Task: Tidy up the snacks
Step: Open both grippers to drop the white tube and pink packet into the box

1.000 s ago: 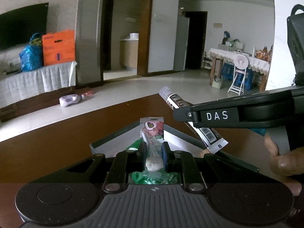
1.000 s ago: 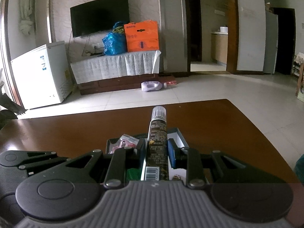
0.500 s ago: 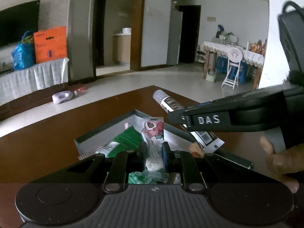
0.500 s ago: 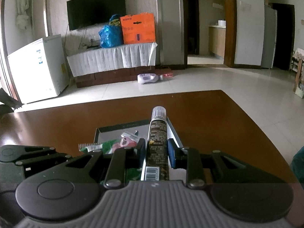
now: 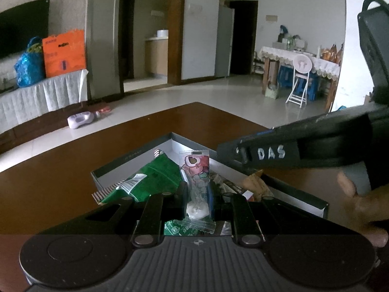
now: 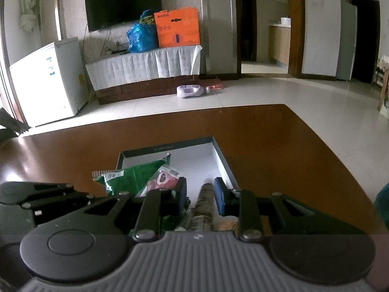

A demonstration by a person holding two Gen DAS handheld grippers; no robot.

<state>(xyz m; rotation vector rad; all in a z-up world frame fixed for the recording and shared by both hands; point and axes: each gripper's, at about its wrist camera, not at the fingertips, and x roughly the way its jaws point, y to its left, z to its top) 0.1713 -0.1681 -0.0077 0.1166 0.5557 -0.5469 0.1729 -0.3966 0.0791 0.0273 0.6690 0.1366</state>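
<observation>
A dark box (image 5: 136, 157) with a white inside (image 6: 194, 163) sits on the brown table and holds several snacks. My left gripper (image 5: 197, 189) is shut on a clear candy packet with a pink cartoon print (image 5: 195, 168) and holds it over the box. A green snack bag (image 5: 153, 177) lies in the box's left side; it also shows in the right wrist view (image 6: 131, 177). My right gripper (image 6: 200, 189) is open over the box. The dark snack stick (image 6: 205, 202) lies blurred between its spread fingers, apart from both pads.
The brown table (image 6: 279, 150) ends at a corner ahead, with tiled floor beyond. The right gripper's body (image 5: 291, 150) crosses close on the right in the left wrist view. The left gripper's body (image 6: 36, 194) sits at the left in the right wrist view.
Both grippers have dropped lower over the box. My right gripper has opened and the dark snack stick has slipped down out of its grip. The left still holds the candy packet.
</observation>
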